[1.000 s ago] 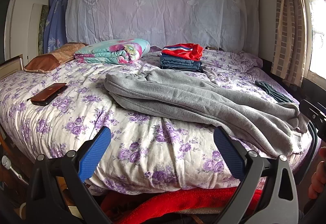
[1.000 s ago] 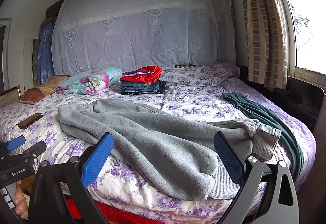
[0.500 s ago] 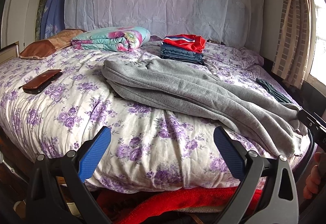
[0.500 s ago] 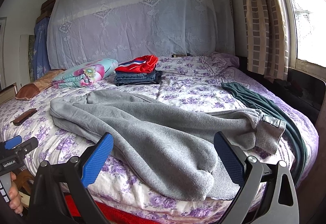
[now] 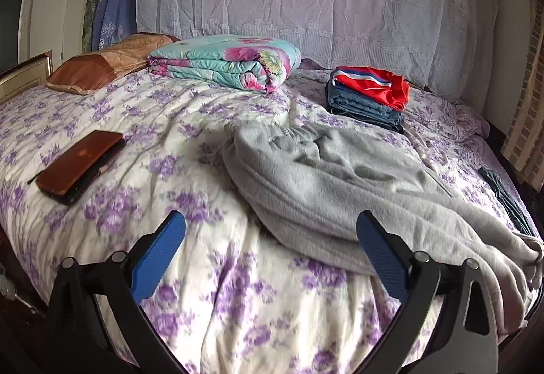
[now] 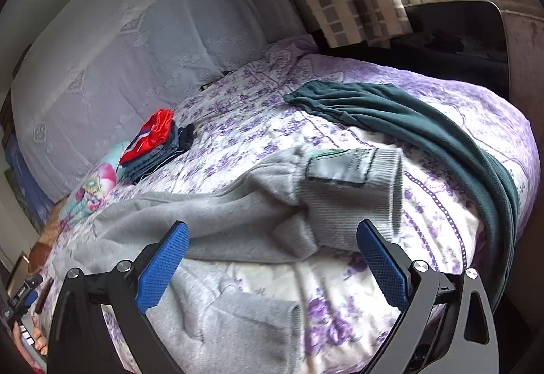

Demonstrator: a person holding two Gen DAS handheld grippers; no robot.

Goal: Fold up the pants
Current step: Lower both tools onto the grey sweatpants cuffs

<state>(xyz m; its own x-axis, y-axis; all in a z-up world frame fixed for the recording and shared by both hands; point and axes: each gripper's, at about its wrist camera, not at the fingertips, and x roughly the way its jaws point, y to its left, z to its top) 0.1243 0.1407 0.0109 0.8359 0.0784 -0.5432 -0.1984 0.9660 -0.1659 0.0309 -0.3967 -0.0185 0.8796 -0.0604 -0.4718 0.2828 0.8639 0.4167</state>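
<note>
The grey pants (image 5: pixel 357 190) run off the left wrist view's right edge; the green garment (image 6: pixel 425 125) drops over the bed's (image 6: pixel 340 289) far side, its end hidden.

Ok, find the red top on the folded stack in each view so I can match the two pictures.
Left wrist: the red top sits upper right of centre, on the jeans, beyond the grey pants.
Right wrist: the red top is at middle left, tilted, on the same jeans.
Shared landmark: the floral quilt, beside the stack in both views.
</note>
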